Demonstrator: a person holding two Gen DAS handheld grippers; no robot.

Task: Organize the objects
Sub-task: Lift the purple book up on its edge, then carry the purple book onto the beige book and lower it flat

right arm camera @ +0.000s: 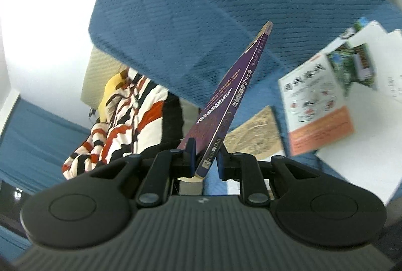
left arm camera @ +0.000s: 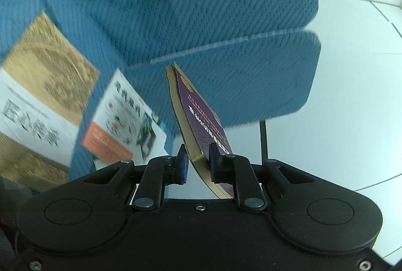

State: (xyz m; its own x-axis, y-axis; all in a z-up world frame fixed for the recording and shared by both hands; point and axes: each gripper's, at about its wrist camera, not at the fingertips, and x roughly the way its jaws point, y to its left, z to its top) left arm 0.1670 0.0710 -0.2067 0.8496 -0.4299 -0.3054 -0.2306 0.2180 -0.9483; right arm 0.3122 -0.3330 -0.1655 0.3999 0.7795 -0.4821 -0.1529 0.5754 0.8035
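Holding a purple paperback book point(left arm camera: 201, 120) between them, both grippers have it lifted off the blue sofa point(left arm camera: 176, 7), one at each end. The left gripper point(left arm camera: 197, 163) sits around a lower corner of the book; its right pad presses the purple cover, while the left pad seems to stand a little off the page edge, so whether that grip is truly tight I cannot tell. The right gripper point(right arm camera: 206, 160) is narrowed onto the spine end, with both pads against the book point(right arm camera: 226, 100) near the publisher's mark. The book stands on edge and tilted, in the air above the seat cushion. It looks like a medium-thick softcover: light enough to carry this way, stiff along the spine but likely to bend or fan open at the page edge. The glossy cover may slip under smooth pads, so my judgement is that the firmest hold is close to the spine, with the covers squeezed flat together. Two more books lie flat on the sofa: a tan and white one point(left arm camera: 42, 95) and a white one with an orange band point(left arm camera: 120, 122), just beside each other. A striped cloth point(right arm camera: 120, 117) lies beyond the cushion in the right wrist view. A white tiled floor point(left arm camera: 351, 95) shows past the seat.
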